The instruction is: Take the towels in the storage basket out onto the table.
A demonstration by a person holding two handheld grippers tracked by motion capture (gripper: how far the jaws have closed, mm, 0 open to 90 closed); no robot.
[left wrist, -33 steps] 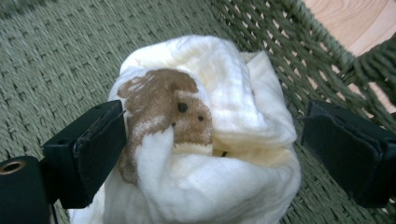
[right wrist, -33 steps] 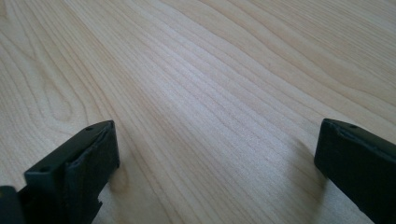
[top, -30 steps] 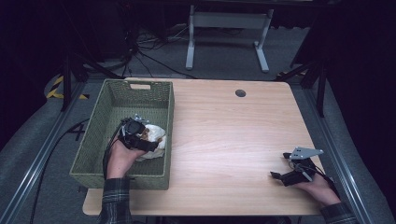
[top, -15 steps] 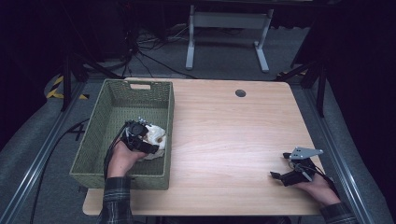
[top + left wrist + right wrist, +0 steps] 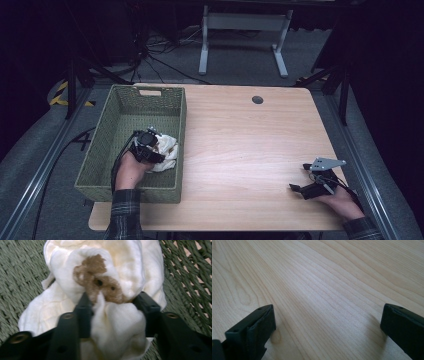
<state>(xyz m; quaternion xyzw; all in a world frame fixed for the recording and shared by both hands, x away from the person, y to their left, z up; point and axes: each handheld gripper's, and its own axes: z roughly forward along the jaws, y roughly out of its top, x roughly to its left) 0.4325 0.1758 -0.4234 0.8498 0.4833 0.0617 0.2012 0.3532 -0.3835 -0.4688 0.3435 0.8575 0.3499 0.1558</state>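
White cloth (image 5: 117,322) with a brown patch lies bunched in the green woven basket (image 5: 102,165), pinched between the just-closing jaws of the left gripper (image 5: 116,303); right gripper (image 5: 327,315) rests wide open on the table (image 5: 250,150).

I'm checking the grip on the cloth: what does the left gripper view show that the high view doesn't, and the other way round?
Left gripper view: the brown stain on the cloth, and the left tool's jaws, which have just been closing, pressing a fold of cloth between them.

High view: the whole basket on the table, and the right tool resting open at the table's right, apart from the basket.

Both: the white cloth lying in the green basket, with the left tool on it.
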